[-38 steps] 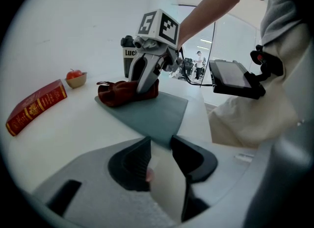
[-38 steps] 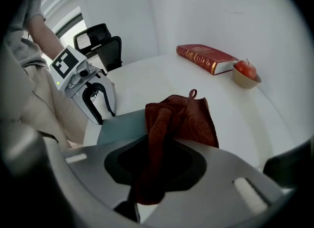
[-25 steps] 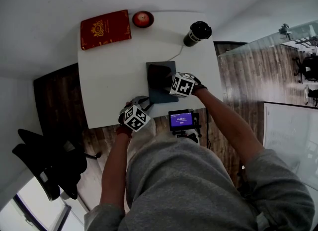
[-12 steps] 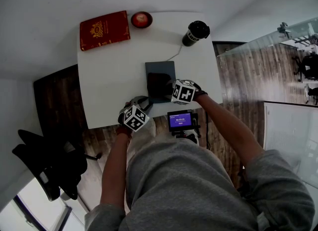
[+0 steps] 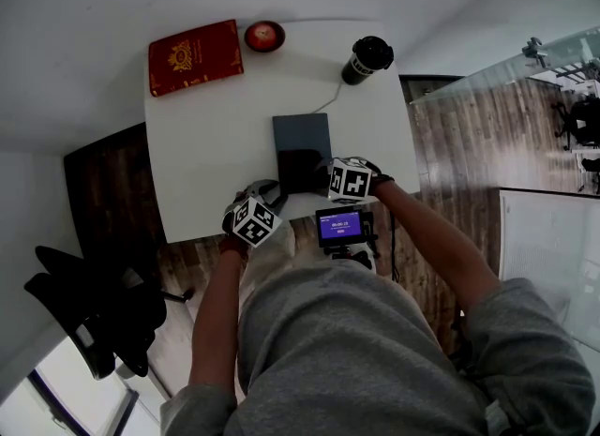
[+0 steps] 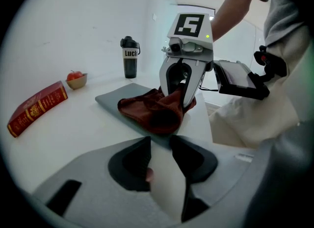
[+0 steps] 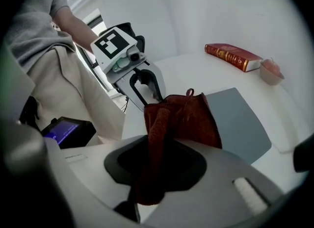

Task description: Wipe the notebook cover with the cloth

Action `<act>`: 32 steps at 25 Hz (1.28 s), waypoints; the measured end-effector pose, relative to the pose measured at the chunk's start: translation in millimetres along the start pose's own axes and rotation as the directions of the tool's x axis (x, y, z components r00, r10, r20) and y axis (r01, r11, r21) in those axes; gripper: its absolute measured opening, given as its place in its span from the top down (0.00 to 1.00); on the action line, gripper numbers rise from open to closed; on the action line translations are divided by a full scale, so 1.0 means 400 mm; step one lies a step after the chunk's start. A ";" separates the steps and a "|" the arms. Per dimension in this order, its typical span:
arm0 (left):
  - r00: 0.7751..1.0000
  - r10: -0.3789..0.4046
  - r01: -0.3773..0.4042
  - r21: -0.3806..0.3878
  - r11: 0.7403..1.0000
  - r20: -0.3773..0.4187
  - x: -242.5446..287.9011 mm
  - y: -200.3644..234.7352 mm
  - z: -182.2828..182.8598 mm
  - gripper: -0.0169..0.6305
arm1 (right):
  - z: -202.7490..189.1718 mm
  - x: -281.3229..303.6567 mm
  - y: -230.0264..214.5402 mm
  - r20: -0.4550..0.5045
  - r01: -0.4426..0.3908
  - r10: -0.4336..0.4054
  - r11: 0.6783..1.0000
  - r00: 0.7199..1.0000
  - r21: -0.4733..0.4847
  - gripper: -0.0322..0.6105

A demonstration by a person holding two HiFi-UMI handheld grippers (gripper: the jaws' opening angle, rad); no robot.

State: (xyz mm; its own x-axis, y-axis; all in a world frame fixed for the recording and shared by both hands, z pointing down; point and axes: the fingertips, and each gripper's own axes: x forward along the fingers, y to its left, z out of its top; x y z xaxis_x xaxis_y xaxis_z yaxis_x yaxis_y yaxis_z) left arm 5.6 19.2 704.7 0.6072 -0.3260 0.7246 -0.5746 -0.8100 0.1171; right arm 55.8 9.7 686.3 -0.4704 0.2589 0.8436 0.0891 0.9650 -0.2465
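Observation:
The grey notebook (image 5: pixel 302 134) lies flat on the white table (image 5: pixel 216 143), near its front edge. A dark red cloth (image 5: pixel 302 171) covers the notebook's near end. My right gripper (image 5: pixel 352 180) is shut on the cloth (image 7: pixel 181 119), which bunches up between its jaws and spreads onto the notebook (image 7: pixel 240 119). My left gripper (image 5: pixel 255 219) rests at the table's front edge, left of the notebook and apart from it. In the left gripper view its jaws (image 6: pixel 159 156) stand open over bare table, facing the cloth (image 6: pixel 152 112) and the right gripper (image 6: pixel 179 82).
A red book (image 5: pixel 195 56) and a small bowl with an apple (image 5: pixel 264 36) sit at the table's far left. A black bottle (image 5: pixel 366 61) stands at the far right. A device with a lit screen (image 5: pixel 341 227) hangs below the front edge.
My right gripper has dragged the cloth from the notebook's middle toward its near end. The left gripper has stayed in place.

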 end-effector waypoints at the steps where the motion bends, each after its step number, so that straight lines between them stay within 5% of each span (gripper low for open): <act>1: 1.000 -0.001 0.001 0.000 1.000 0.000 0.000 -0.001 0.000 0.75 | 0.000 0.001 0.006 0.004 -0.004 0.004 1.000 1.000 -0.003 0.81; 11: 1.000 -0.005 0.005 -0.008 1.000 -0.001 -0.001 -0.001 0.000 0.75 | 0.020 -0.021 0.000 0.088 -0.030 0.022 0.996 0.996 0.089 0.80; 16: 1.000 -0.007 0.007 -0.004 1.000 0.000 0.000 -0.003 0.002 0.75 | 0.049 -0.094 -0.056 0.194 0.081 -0.102 0.990 0.976 0.112 0.80; 22: 1.000 -0.002 0.002 -0.004 1.000 0.001 0.002 0.002 0.001 0.75 | 0.055 -0.200 -0.219 0.237 0.251 -0.288 0.952 0.928 0.176 0.79; 32: 1.000 0.002 -0.002 -0.003 1.000 0.002 0.003 -0.001 0.002 0.75 | 0.075 -0.368 -0.474 0.196 0.521 -0.559 0.826 0.806 0.214 0.79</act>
State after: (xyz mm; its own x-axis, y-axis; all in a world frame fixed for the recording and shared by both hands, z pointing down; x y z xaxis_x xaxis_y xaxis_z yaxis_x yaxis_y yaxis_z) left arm 6.7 18.8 705.0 0.6073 -0.3283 0.7235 -0.5775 -0.8078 0.1183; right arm 81.9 -212.6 594.5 -0.6008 -0.3387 0.7241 -0.3593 0.9236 0.1339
